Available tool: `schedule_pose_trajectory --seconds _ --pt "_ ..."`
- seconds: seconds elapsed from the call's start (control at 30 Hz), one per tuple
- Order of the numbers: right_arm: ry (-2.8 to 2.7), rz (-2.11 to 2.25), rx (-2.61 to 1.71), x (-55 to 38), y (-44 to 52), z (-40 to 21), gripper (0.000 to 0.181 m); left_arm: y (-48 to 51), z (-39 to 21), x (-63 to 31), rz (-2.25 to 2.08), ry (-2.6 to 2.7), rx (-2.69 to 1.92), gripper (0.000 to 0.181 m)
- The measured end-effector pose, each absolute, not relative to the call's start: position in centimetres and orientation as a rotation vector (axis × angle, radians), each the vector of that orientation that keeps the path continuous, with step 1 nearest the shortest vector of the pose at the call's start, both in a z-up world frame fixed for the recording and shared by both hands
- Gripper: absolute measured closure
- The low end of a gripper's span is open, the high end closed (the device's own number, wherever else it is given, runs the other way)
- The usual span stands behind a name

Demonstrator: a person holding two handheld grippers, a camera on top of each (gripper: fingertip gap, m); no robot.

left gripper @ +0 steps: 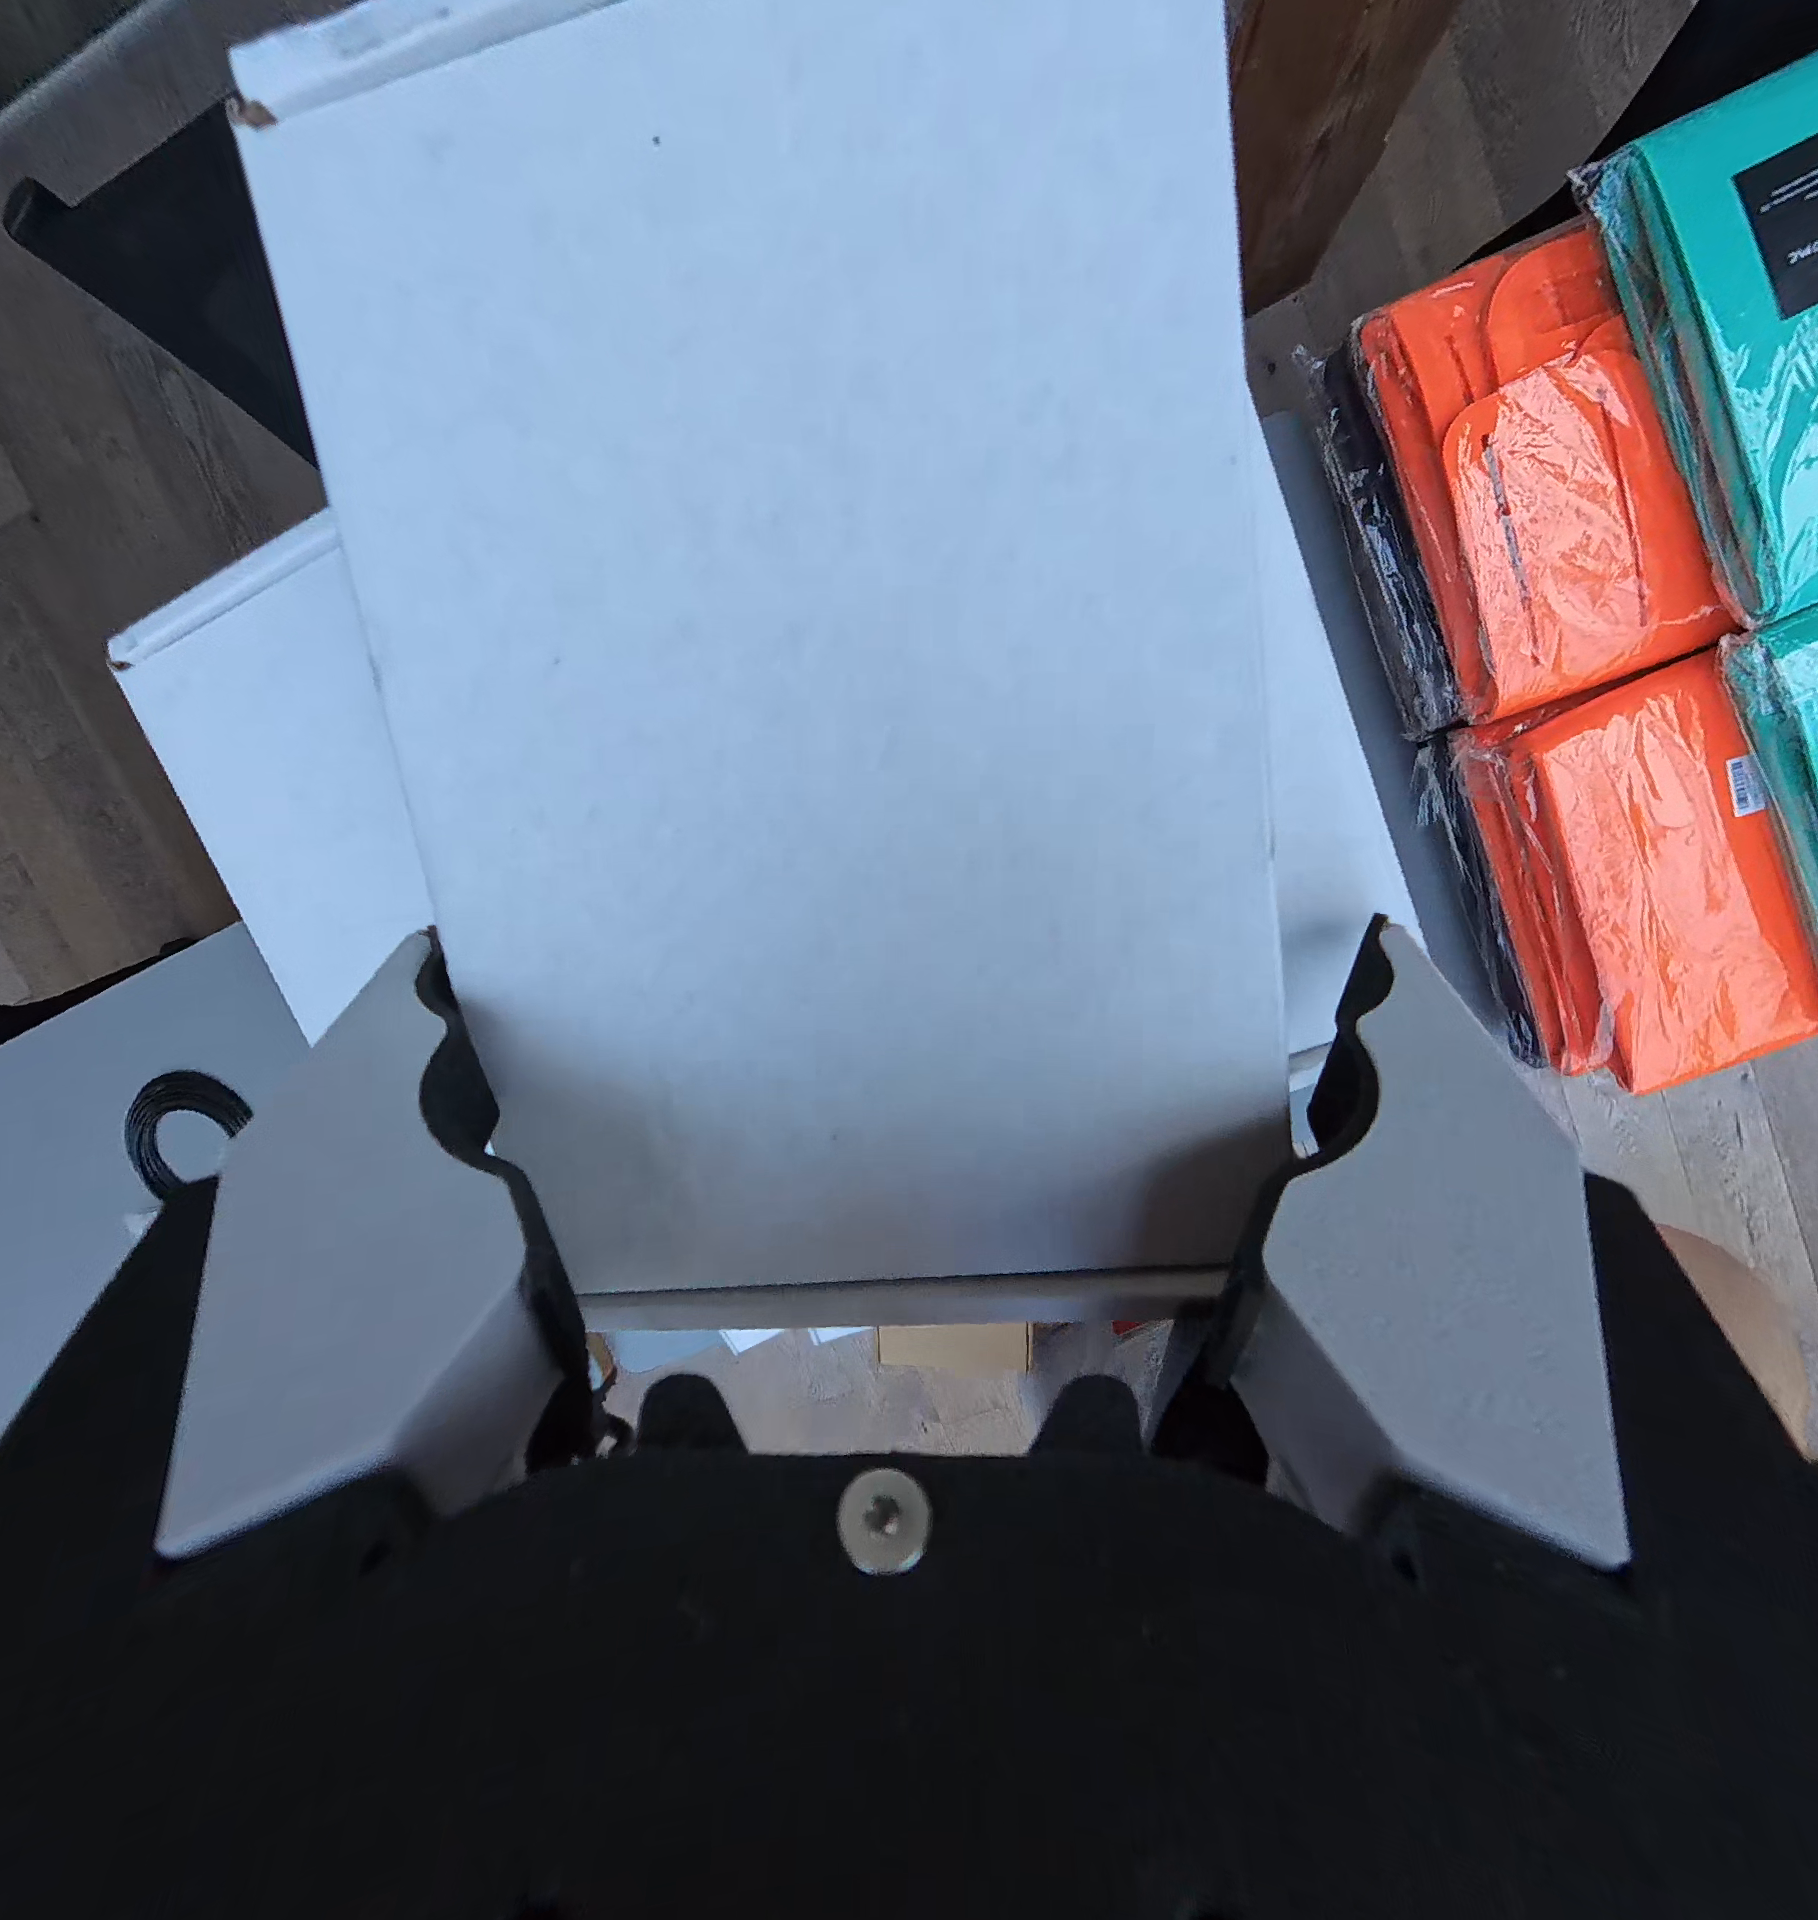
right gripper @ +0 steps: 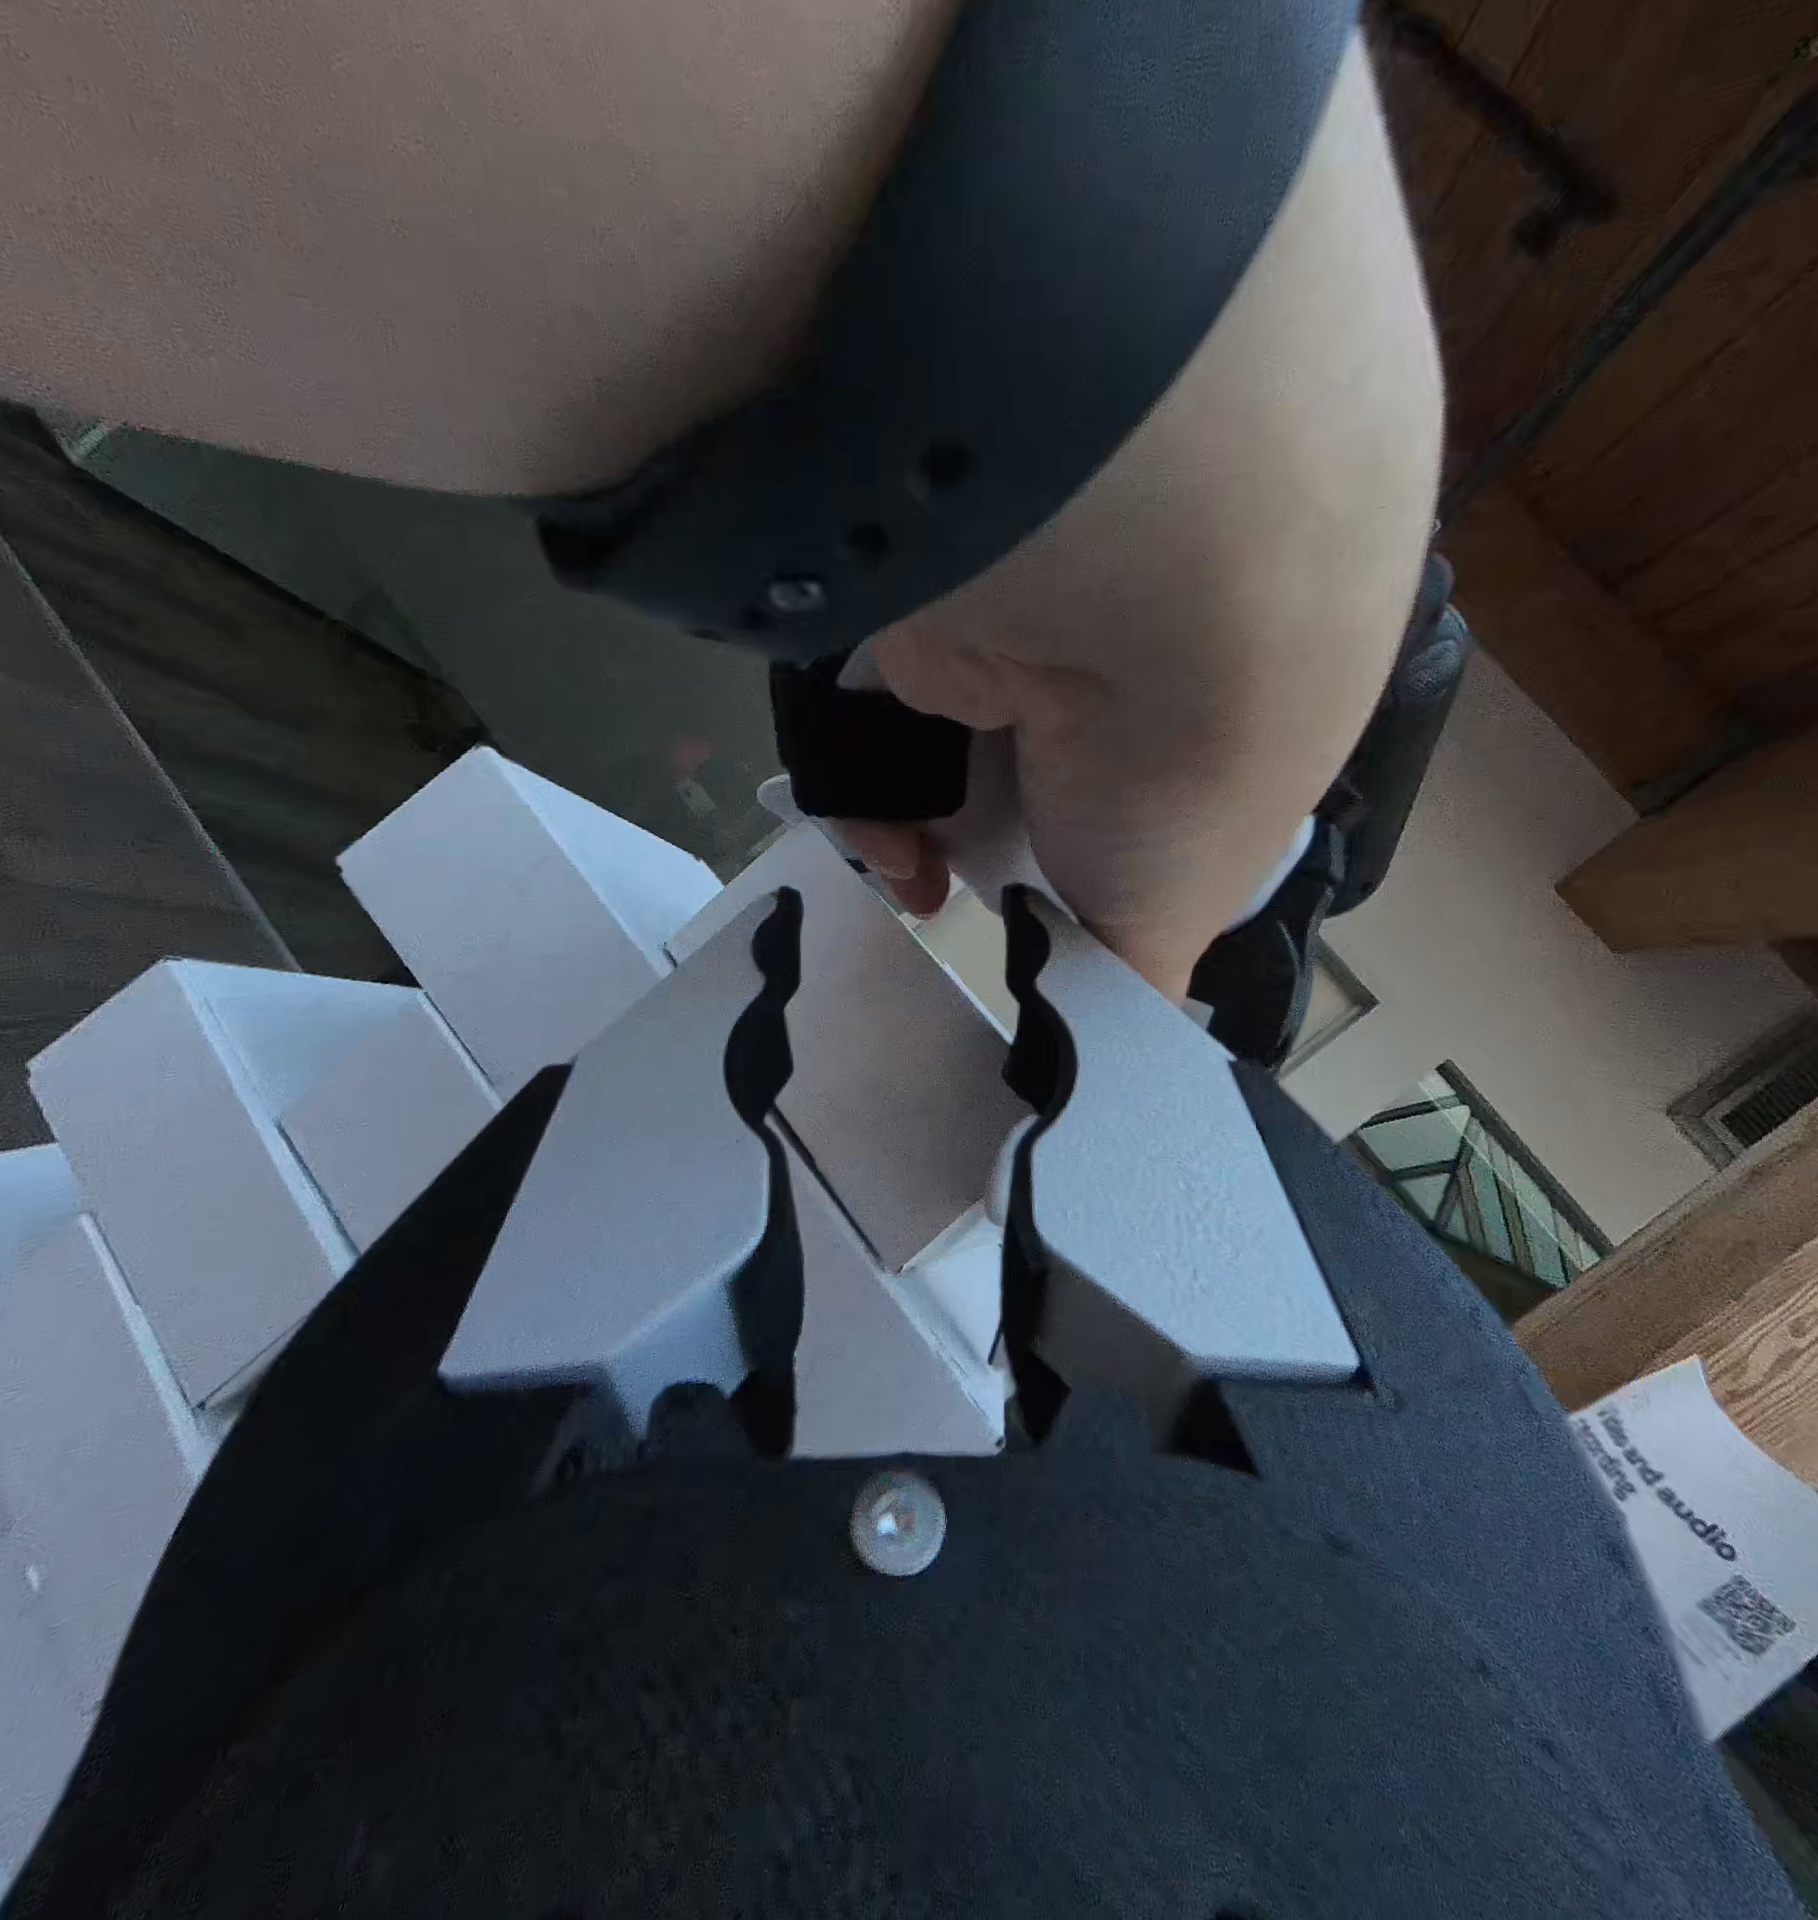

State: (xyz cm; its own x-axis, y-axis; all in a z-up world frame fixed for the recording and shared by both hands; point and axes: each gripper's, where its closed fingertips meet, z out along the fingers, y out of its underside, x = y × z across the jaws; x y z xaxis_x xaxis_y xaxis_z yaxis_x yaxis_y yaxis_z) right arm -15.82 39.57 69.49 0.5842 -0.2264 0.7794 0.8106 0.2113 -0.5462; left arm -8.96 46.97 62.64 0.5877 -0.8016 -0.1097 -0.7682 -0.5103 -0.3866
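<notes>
Both the left gripper (left gripper: 905, 1039) and the right gripper (right gripper: 900, 997) have a black body, pale grey fingers with wavy black pads, and one silver screw (left gripper: 883, 1521) behind the fingers. The person wears a dark strap (right gripper: 998, 343) on the arm.

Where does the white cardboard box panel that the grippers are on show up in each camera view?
Left wrist view: the white cardboard panel fills the centre, running up from between the left gripper fingers.
Right wrist view: a white panel lies between the right gripper fingers, low centre.
Shared landmark: the other white boxes beside it.
</notes>
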Motion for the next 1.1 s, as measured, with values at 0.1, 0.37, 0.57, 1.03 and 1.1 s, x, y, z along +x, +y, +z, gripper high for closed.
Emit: schedule_pose_trajectory --seconds 0.1,0.37,0.57,1.03,1.1 --pt "-0.562 -0.711 -1.186 -15.6 40.1 69.4 0.146 46.9 62.5 -9.3 -0.075 1.289 -2.452 0.023" --pt "-0.54 -0.813 -1.214 -13.9 40.9 68.2 0.139 46.7 62.4 -9.3 -0.053 1.311 -2.475 0.023" --pt "-0.341 -0.525 -1.143 -12.5 38.2 68.5 0.155 46.7 62.4 -8.9 -0.067 1.303 -2.465 0.023" --pt "-0.113 -0.213 -1.338 -8.5 41.5 65.5 0.145 46.7 62.7 -8.4 -0.123 1.285 -2.473 0.026" --pt "-0.106 -0.242 -1.31 -8.6 41.5 65.9 0.146 46.7 62.8 -8.3 -0.133 1.281 -2.473 0.026"
